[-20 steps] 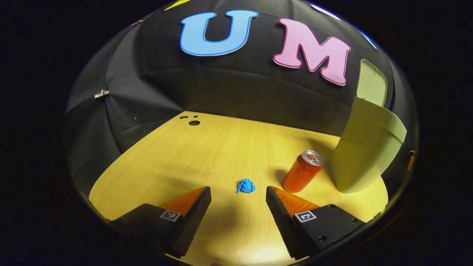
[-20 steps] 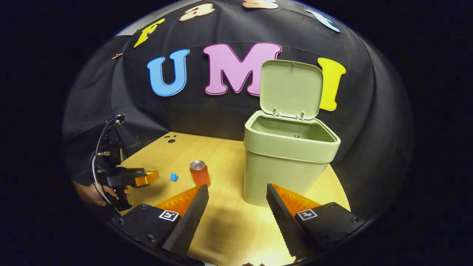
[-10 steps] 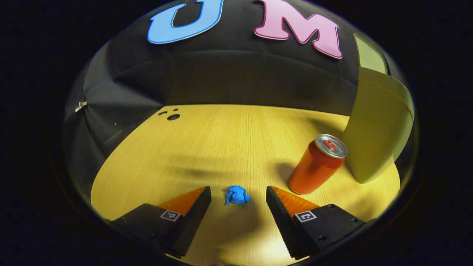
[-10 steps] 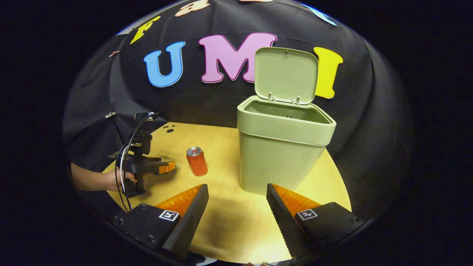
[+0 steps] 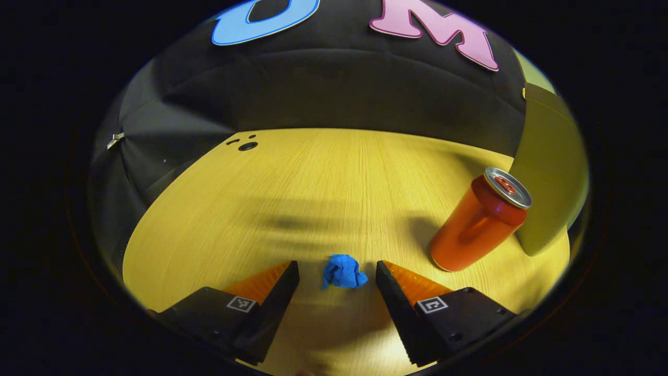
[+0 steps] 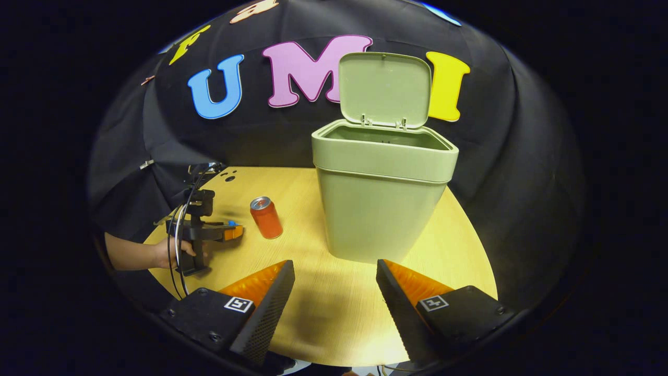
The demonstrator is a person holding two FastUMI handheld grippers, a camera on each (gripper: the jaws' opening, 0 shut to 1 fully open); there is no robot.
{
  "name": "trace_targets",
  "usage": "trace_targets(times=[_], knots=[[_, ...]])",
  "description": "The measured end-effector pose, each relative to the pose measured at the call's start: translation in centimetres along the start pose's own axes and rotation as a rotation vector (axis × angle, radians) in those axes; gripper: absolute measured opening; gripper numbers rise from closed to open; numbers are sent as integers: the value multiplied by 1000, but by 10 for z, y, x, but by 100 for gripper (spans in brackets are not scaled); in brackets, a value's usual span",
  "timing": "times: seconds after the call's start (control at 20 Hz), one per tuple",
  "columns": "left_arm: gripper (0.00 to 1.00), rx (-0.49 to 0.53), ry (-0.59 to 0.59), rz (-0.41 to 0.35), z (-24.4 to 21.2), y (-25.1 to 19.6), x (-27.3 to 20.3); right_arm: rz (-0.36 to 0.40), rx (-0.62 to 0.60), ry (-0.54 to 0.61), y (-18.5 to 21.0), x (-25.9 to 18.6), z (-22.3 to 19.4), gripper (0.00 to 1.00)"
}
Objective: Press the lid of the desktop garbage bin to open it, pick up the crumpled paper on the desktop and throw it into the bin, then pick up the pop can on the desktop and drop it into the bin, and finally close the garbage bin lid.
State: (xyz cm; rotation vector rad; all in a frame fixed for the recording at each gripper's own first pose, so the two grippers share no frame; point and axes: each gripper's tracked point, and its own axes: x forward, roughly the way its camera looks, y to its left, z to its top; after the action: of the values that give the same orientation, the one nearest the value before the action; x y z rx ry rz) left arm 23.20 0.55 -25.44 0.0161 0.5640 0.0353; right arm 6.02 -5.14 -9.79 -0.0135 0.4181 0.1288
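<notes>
— What has shifted since a moment ago?

— The left gripper (image 5: pixel 337 269) has crept forward and lower over the table (image 5: pixel 313 188); the blue crumpled paper (image 5: pixel 343 271) that lay ahead of its tips now sits right between them. The right gripper (image 6: pixel 334 269) has drawn back a little, so the bin looks farther off than before.

— Start with the big things, then.

— The wooden table fills the floor of the booth. On it stands the green garbage bin (image 6: pixel 383 209), upright, its lid (image 6: pixel 385 89) swung up and back on the hinges, mouth open. In the left gripper view the bin (image 5: pixel 550 167) is at the far right edge.

— And the pop can?

— The pop can (image 5: pixel 480 219) stands upright just beside the bin, left of it from where the right gripper looks (image 6: pixel 266 216), apart from the paper.

— The paper itself?

— On the tabletop, in the gap of the left gripper's spread fingers. Whether either finger touches it, I cannot tell. From the right gripper view, a hand (image 6: pixel 175 253) holds that left gripper (image 6: pixel 232 231) low by the can, with a speck of blue at its tips.

— The right gripper's fingers?

— Wide apart, holding nothing, pointed at the bin's base.
</notes>
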Motion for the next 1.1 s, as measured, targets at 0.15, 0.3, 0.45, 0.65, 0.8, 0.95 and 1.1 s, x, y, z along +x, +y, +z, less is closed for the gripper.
trace_targets(times=[0.15, 0.3, 0.45, 0.65, 0.8, 0.95, 1.1], knots=[[87, 22, 9, 0, -1, -6, 3, 6, 2, 9, 2, 1, -2, 99], [69, 34, 13, -15, -1, -9, 3, 13, -7, 8, 3, 0, -2, 99], [39, 37, 11, -11, 1, -9, 3, 19, -18, 4, 4, 1, 0, 99], [30, 39, 13, -27, 3, -14, -4, 26, -20, 2, 3, 3, 2, 99], [24, 37, -9, -20, 11, -12, -15, 40, -20, 11, 5, 6, -1, 99], [28, 61, -51, -58, 28, -18, -36, 53, -21, 11, 7, 11, 1, 99], [28, 98, -112, -97, 52, -30, -64, 61, -17, 4, 9, 15, 3, 99]])
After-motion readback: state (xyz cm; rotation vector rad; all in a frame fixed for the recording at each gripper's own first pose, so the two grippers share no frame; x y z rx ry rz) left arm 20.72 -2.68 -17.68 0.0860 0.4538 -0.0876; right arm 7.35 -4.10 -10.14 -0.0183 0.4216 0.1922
